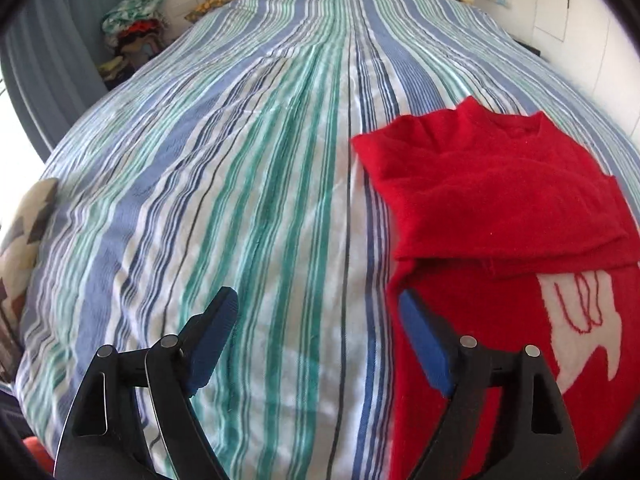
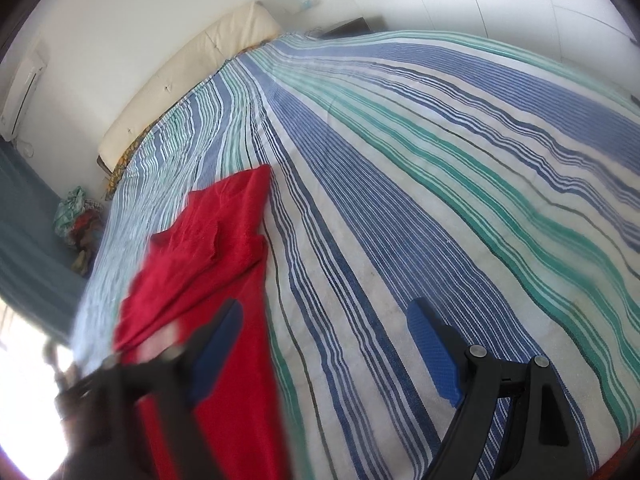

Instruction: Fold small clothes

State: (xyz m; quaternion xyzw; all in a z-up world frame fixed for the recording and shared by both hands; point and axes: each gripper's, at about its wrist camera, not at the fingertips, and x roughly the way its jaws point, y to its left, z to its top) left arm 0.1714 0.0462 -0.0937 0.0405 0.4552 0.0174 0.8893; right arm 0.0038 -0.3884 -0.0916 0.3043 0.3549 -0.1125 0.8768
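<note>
Striped bedding (image 1: 248,184) in blue, green and white is covering the whole working surface, a bed. Nearest the cameras, the left gripper (image 1: 318,308) is hovering with its jaws spread wide, holding nothing; its right blue pad is sitting over the near left edge of the red sweater (image 1: 492,200). The right gripper (image 2: 324,320) is likewise standing wide apart and empty, with its left finger blurred over the garment's right side. Between the two tools the red sweater (image 2: 200,248) is lying flat on the bedding, its upper part folded down across the body, a white motif (image 1: 580,328) showing below the fold. Farther off, a cream headboard cushion (image 2: 188,80) is resting against the wall, and a pile of clothes (image 1: 132,28) is sitting beside the bed's far left corner.
</note>
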